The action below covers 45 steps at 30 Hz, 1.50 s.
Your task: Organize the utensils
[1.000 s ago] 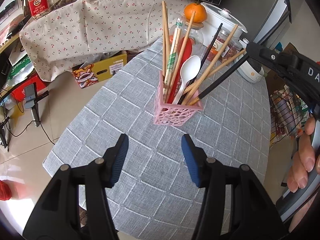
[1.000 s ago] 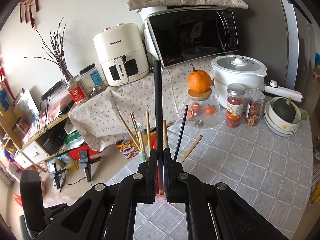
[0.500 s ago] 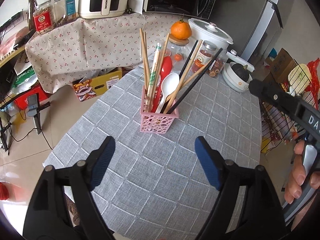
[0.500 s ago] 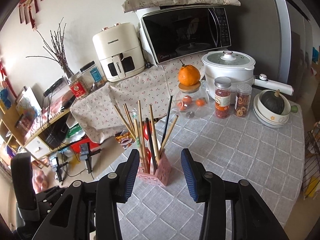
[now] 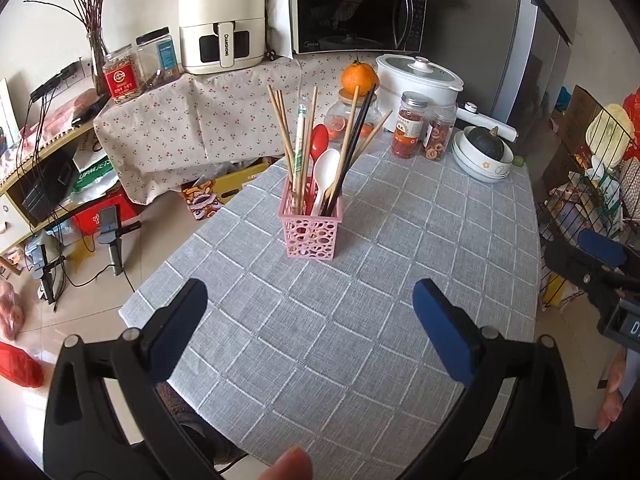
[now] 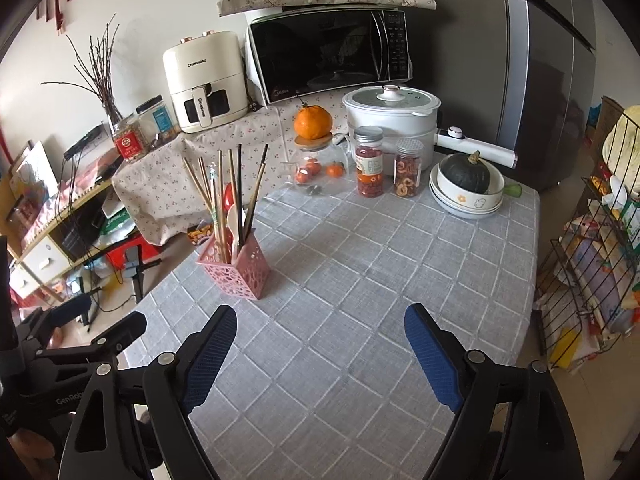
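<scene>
A pink perforated basket [image 5: 311, 234] [image 6: 236, 266] stands upright on the grey checked tablecloth [image 5: 360, 304]. It holds wooden chopsticks, black chopsticks [image 5: 354, 148], a white spoon [image 5: 326, 178] and a red spoon [image 5: 319, 142]. My left gripper [image 5: 310, 332] hangs over the near part of the table, well back from the basket, its jaws still opening with nothing between them. My right gripper [image 6: 320, 354] is also back from the basket, to its right, jaws opening wide and empty. Its fingers [image 5: 598, 246] show at the right edge of the left wrist view.
At the table's far end stand a glass jar topped with an orange [image 6: 313, 122], two spice jars [image 6: 369, 162], stacked bowls with a dark squash [image 6: 466, 184] and a white cooker [image 6: 390, 122]. A wire rack [image 6: 592, 264] stands right of the table. Floor clutter lies to the left.
The right gripper let go of the black chopstick, now standing in the basket, and opened. Both grippers drew back from the basket while the left one widened.
</scene>
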Tool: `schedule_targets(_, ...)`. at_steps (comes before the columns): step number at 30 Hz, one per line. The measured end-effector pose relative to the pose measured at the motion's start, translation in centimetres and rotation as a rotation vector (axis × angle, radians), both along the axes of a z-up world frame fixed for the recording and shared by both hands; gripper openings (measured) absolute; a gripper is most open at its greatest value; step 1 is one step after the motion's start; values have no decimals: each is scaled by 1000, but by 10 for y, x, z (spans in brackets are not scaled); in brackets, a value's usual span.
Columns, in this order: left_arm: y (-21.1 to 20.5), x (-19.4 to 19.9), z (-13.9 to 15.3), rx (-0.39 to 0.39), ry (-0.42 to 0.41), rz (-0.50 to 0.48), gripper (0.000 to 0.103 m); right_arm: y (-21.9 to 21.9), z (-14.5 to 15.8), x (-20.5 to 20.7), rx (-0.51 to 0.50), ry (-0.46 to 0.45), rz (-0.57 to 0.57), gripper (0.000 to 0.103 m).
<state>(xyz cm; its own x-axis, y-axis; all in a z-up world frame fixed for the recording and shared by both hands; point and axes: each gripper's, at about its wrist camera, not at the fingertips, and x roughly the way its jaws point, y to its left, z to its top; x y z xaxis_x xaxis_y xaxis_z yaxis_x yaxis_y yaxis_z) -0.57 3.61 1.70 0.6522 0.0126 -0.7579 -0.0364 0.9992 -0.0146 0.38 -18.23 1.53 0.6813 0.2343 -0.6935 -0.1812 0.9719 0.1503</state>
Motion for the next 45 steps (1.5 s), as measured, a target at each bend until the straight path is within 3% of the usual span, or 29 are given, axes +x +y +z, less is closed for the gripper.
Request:
schedule_targets(5,-14,-6,7,-5,-28,-24,102,-4,5,-14,-78,-39,-9,89)
schedule_targets(16,-26,-2,7,-23,-36,-51,102,-13,0,-8,-138,-46,-56,89)
schedule_targets(45,-24,-5,6,-27,-46,-56,102,-14,1,-6,-86,-49,-87,90)
